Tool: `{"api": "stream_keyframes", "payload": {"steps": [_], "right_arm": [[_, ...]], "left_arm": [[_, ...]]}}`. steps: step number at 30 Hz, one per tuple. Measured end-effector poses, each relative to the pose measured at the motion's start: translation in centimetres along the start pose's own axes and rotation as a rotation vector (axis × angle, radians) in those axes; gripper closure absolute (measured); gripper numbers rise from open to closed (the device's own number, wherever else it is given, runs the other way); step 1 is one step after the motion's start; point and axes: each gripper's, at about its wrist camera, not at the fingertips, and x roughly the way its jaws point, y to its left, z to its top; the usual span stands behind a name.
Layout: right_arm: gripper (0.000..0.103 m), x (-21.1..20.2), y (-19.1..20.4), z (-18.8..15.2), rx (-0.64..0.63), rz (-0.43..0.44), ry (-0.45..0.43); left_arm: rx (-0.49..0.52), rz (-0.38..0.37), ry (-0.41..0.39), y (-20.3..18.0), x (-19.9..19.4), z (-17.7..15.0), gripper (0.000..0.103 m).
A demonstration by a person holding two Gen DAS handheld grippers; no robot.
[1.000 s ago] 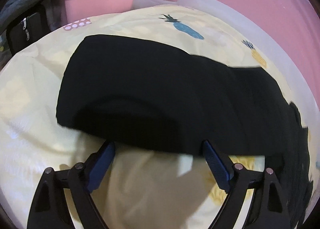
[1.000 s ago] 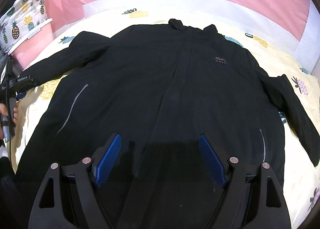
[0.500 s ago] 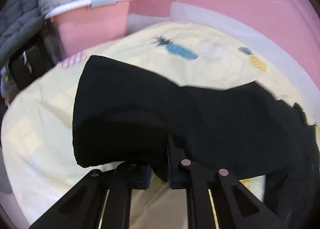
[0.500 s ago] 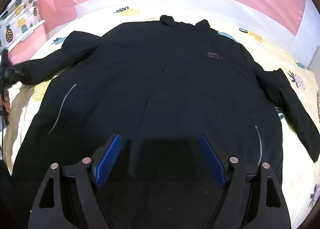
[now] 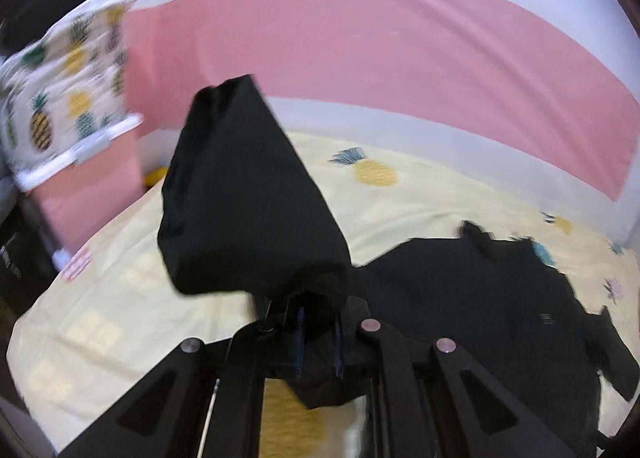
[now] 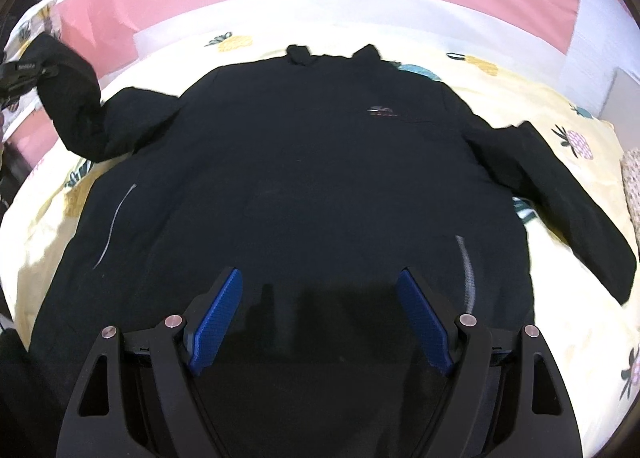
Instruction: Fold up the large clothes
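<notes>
A soft, bulky black jacket (image 6: 304, 186) lies on a bed (image 6: 560, 338); left gripper (image 5: 318, 338) fingers clamp its limp sleeve cuff (image 5: 248, 198), a sound hold, while right gripper (image 6: 320, 318) fingers stand apart.

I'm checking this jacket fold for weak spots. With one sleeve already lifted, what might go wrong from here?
1. The left gripper pinches only the sleeve cuff; the bulky fabric may slip free.
2. Nothing pins the black jacket: the right gripper hovers open above the hem, so pulling may drag the body askew.
3. The other sleeve lies spread, so the fold may end lopsided.
</notes>
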Motion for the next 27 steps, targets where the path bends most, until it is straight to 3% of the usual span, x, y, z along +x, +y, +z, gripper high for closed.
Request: {"api": "stream_keyframes", "payload": {"steps": [10, 18, 23, 26, 27], "right_arm": [[0.023, -1.3, -5.3, -0.9, 0.115, -0.038, -0.015], [0.023, -0.4, -8.2, -1.8, 0.160, -0.050, -0.012], [0.023, 0.5, -9.4, -2.3, 0.176, -0.058, 0.004], [0.023, 1.0, -9.9, -2.4, 0.183, -0.060, 0.012], [0.023, 1.1, -10.1, -2.4, 0.186, -0.060, 0.014]], "left_arm": [[0.141, -0.180, 0.042, -13.2, 1.8, -0.8, 0.092], [0.246, -0.337, 0.189, -22.7, 6.0, -6.8, 0.092], [0.316, -0.381, 0.255, -26.9, 8.0, -11.1, 0.092], [0.343, -0.399, 0.259, -28.4, 8.7, -11.9, 0.087], [0.342, -0.411, 0.270, -28.6, 8.8, -12.1, 0.080]]}}
